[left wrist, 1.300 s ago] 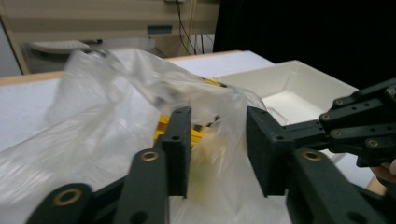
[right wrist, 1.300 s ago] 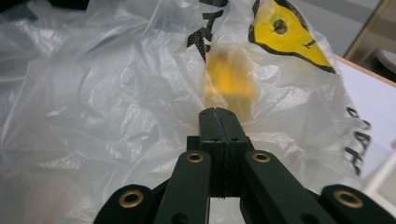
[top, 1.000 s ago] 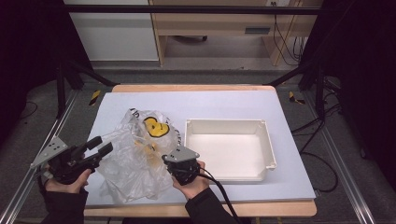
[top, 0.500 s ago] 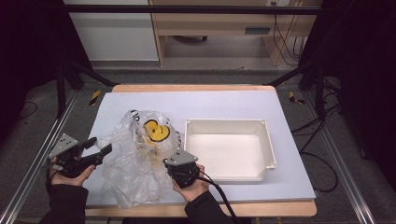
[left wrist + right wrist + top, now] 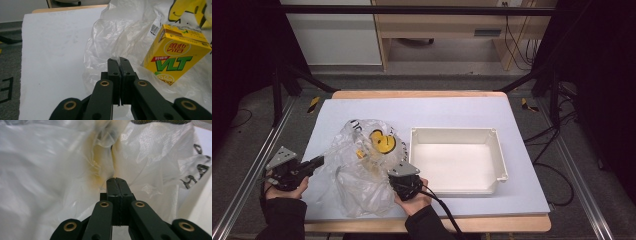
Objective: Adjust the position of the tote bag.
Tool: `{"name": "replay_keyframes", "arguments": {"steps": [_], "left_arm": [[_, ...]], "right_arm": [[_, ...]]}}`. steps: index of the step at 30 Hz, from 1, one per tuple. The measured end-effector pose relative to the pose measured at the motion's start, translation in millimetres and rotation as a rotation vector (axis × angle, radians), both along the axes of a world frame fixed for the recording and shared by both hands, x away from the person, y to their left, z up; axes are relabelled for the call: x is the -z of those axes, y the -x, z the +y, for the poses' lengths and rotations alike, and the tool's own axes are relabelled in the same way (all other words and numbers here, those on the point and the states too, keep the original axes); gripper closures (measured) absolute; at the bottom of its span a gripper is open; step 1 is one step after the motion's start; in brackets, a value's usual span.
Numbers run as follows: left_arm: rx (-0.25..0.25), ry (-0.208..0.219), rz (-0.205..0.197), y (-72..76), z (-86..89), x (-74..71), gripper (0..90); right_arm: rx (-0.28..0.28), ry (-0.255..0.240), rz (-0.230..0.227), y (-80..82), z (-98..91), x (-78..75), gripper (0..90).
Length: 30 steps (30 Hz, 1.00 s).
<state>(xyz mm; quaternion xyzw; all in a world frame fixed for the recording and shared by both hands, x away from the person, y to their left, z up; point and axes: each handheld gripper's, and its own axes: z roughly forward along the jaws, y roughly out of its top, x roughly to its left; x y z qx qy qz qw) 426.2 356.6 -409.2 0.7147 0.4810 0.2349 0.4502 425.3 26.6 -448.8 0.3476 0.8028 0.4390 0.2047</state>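
A crumpled clear plastic bag [image 5: 362, 175] with a yellow smiley print lies on the table's left half. A yellow VLT lemon tea carton [image 5: 177, 57] sits inside the bag [image 5: 120, 32]. My left gripper [image 5: 321, 161] is at the bag's left edge. Its jaws have just been closing and now pinch a fold of film at the tips [image 5: 117, 60]. My right gripper [image 5: 402, 167] is at the bag's right edge, shut [image 5: 117, 180], with the bag's film [image 5: 50, 170] bunched right against its tips.
A white rectangular tray [image 5: 499, 160] stands to the right of the bag, close to my right gripper. The light table top [image 5: 452, 112] stretches beyond the bag and the tray. Its wooden front edge [image 5: 492, 224] is near both hands.
The left gripper's jaws went from open to shut at the bag's left edge. Both hands sank toward the table and the bag settled lower and flatter.
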Motion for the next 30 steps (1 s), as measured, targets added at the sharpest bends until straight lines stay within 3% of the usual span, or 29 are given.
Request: {"name": "replay_keyframes", "arguments": {"steps": [3,11,17,20,23,24,26,28,29,30], "left_arm": [[-0.003,-0.003,-0.007,4.0,2.9,0.6,89.2],[0.019,-0.007,0.001,9.5,7.6,11.0,88.6],[0.046,-0.053,0.022,8.8,3.8,17.5,86.8],[0.050,-0.073,0.021,9.5,1.3,15.9,86.7],[0.052,-0.087,0.014,11.2,-1.3,14.8,85.6],[0.052,-0.087,0.014,11.2,-1.3,14.8,85.3],[0.046,-0.105,0.002,12.6,-1.9,13.0,84.0],[0.044,-0.105,-0.003,12.9,-2.1,12.8,83.3],[0.052,-0.099,0.000,12.9,-2.4,13.0,83.3],[0.052,-0.099,0.000,12.9,-2.4,13.0,83.3]], "right_arm": [[0.036,0.018,0.016,-1.8,8.8,10.4,90.0],[0.046,0.058,0.048,-0.7,15.8,24.8,90.0],[0.014,0.035,0.065,1.2,11.9,24.2,83.5],[0.002,-0.013,0.036,5.2,4.3,9.9,78.3],[-0.012,-0.079,-0.024,11.1,-10.0,-18.8,74.0],[-0.012,-0.079,-0.024,11.1,-10.0,-18.8,74.0],[-0.025,-0.120,-0.059,14.5,-19.4,-40.2,71.4],[-0.032,-0.131,-0.068,15.5,-21.6,-46.8,70.6],[-0.047,-0.152,-0.086,18.1,-24.4,-58.7,68.7],[-0.047,-0.152,-0.086,18.1,-24.4,-58.7,68.7]]}}
